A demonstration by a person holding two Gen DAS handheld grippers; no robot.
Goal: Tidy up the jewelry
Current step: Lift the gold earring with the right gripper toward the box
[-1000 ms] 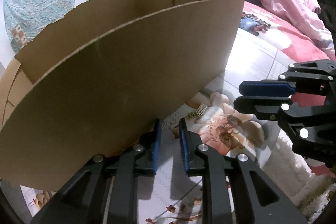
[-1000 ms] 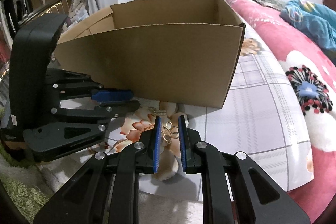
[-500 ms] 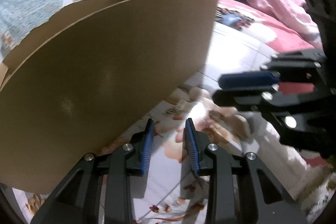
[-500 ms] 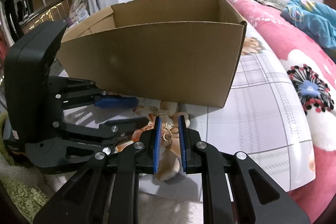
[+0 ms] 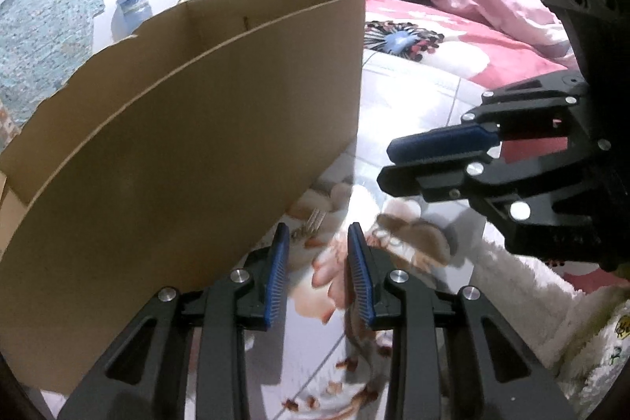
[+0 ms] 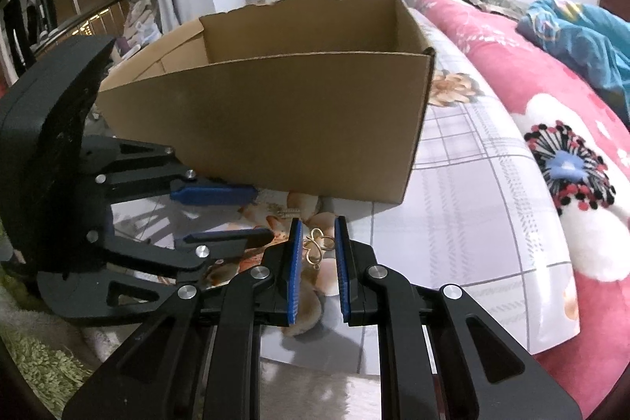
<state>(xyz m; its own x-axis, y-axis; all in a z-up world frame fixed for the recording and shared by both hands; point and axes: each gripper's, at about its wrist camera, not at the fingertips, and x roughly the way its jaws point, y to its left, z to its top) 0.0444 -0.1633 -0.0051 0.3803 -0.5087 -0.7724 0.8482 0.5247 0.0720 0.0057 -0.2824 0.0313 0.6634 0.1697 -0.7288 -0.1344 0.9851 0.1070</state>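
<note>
Your right gripper (image 6: 318,235) has its two blue-padded fingers (image 6: 294,262) set a narrow gap apart, and one gold looped ornament (image 6: 317,242) sits in that gap near the fingertips; whether the pads actually press on it cannot be told. The ornament lies over a floral bedsheet (image 6: 472,207), short of the near wall of one open cardboard box (image 6: 275,121), which stands beyond the fingertips and a little to their left. Your left gripper (image 5: 319,243) holds its two fingers (image 5: 277,270) apart with nothing between them but the sheet. Just past those fingertips, toward the box, lies one small comb-like gold piece (image 5: 313,221), blurred; a second pale looped piece (image 5: 384,234) lies just right of the right fingertip. In the right wrist view a small gold piece (image 6: 290,212) also shows ahead of the fingertips, at the foot of the box. Seen from the left wrist, the box (image 5: 177,128) fills the space left of the fingers, and the right gripper (image 5: 441,160) enters from the right, ahead of the fingertips. Seen from the right wrist, the left gripper (image 6: 220,211) reaches in from the left, fingers spread, beside the box wall.
</note>
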